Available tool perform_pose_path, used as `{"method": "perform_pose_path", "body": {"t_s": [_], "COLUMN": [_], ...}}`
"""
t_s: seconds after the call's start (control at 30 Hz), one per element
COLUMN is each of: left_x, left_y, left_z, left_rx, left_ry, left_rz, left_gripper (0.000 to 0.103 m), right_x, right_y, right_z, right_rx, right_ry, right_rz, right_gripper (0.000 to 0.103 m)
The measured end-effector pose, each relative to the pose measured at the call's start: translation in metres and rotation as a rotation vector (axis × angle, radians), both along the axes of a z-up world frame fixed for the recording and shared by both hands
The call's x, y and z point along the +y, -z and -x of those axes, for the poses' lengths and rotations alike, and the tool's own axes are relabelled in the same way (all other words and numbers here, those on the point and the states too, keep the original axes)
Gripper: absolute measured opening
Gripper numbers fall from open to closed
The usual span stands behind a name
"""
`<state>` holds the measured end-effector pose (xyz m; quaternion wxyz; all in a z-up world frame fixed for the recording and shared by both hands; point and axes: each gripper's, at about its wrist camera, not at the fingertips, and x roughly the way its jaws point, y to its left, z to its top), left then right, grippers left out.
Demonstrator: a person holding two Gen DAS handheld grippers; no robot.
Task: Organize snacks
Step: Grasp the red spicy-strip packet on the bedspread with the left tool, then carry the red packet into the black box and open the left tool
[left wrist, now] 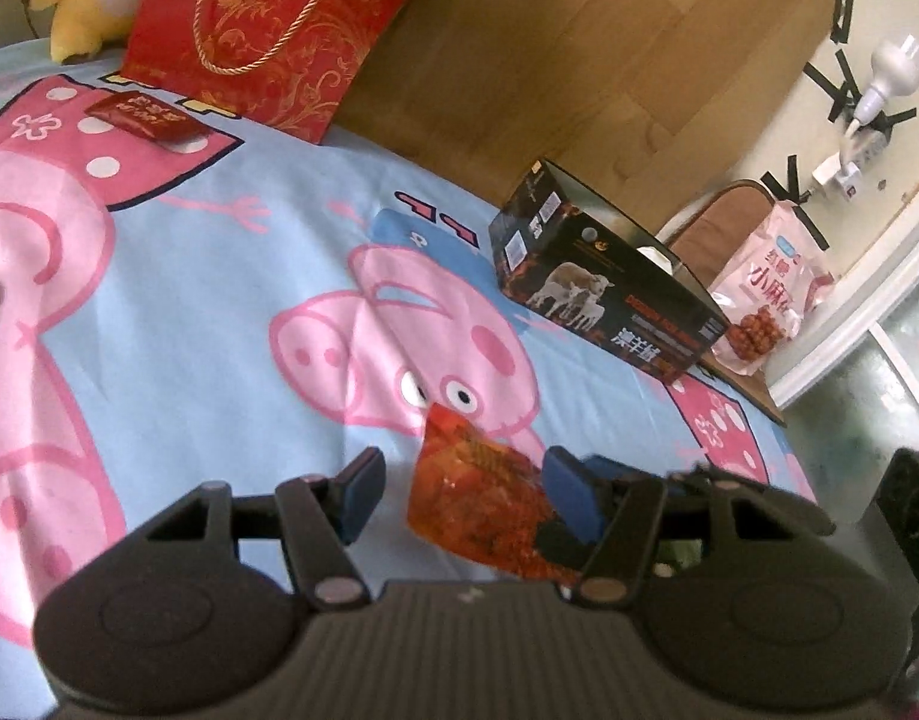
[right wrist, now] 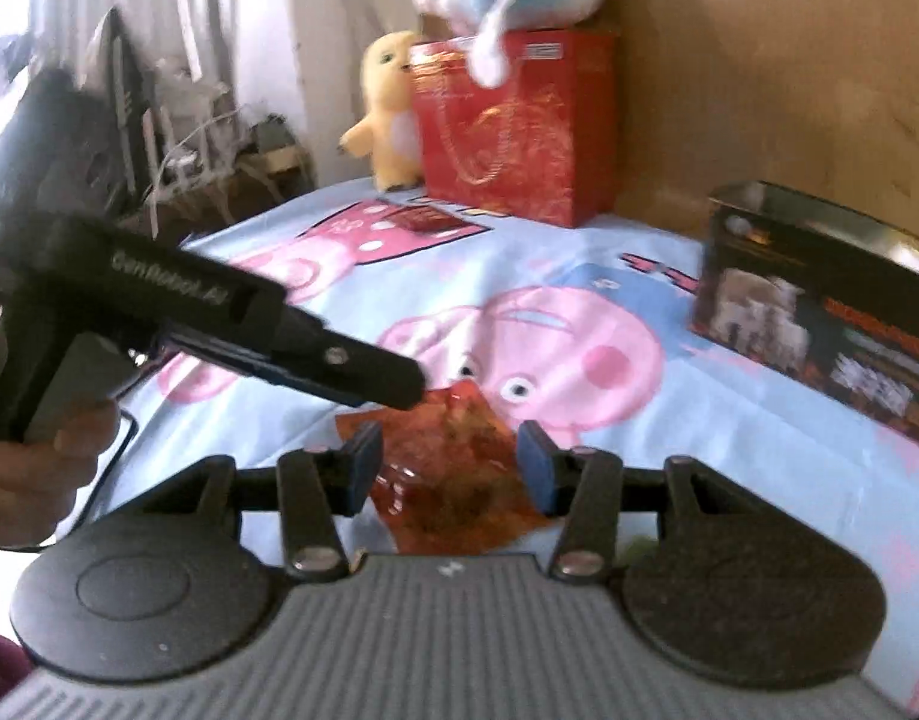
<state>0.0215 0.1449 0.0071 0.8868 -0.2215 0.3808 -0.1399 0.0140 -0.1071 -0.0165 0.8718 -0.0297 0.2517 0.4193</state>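
left wrist view: left tongs (left wrist: 459,495) are seen apart, orange snack packet (left wrist: 480,510) between them, touching the right pad only | black lamb-print box (left wrist: 603,276) lies beyond the packet on the bed sheet (left wrist: 177,276) | right wrist view: right tongs (right wrist: 450,468) apart over the packet (right wrist: 453,480), left tongs (right wrist: 399,387) reaching its far edge; grip cannot be told.

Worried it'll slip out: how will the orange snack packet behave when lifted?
The packet looks like thin glossy film, so probably slippery and floppy, sagging outside the fingers. It seems light for its size. Its lumpy contents may crush under a hard squeeze.
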Motion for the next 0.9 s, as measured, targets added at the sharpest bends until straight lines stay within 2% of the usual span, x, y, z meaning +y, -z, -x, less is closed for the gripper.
{"method": "perform_pose_path", "body": {"t_s": [0.13,0.33,0.43,0.5,0.53,0.63,0.73,0.83,0.87,0.9], "left_x": [-0.004,-0.014,-0.019,-0.020,-0.020,-0.023,-0.026,-0.028,-0.028,-0.027], "left_y": [0.005,0.006,0.005,0.002,0.001,0.000,0.008,0.008,0.008,0.009], "left_z": [-0.002,-0.003,0.002,0.006,0.009,0.012,0.008,0.008,0.008,0.009], "left_rx": [0.007,0.009,0.000,-0.020,-0.029,-0.048,-0.018,-0.029,-0.034,-0.034], "left_ry": [0.024,0.053,0.050,0.055,0.066,0.075,0.073,0.073,0.070,0.062], "left_rz": [0.007,0.023,0.014,0.016,0.032,0.021,0.037,0.031,0.025,0.015], "left_gripper": [0.059,0.059,0.052,0.041,0.039,0.038,0.038,0.038,0.035,0.025], "right_x": [-0.020,-0.008,0.003,0.004,0.003,0.004,0.009,0.014,0.015,0.014], "right_y": [0.009,0.012,0.014,0.016,0.016,0.018,0.019,0.018,0.018,0.018], "right_z": [0.004,0.024,0.025,0.028,0.029,0.031,0.033,0.035,0.035,0.034], "right_rx": [0.079,0.015,-0.023,-0.050,-0.058,-0.081,-0.100,-0.123,-0.126,-0.126], "right_ry": [0.053,0.047,0.046,0.055,0.059,0.069,0.073,0.078,0.080,0.084], "right_rz": [-0.003,0.061,0.090,0.104,0.105,0.105,0.123,0.145,0.146,0.145], "right_gripper": [0.053,0.057,0.058,0.059,0.059,0.061,0.063,0.065,0.065,0.064]}}
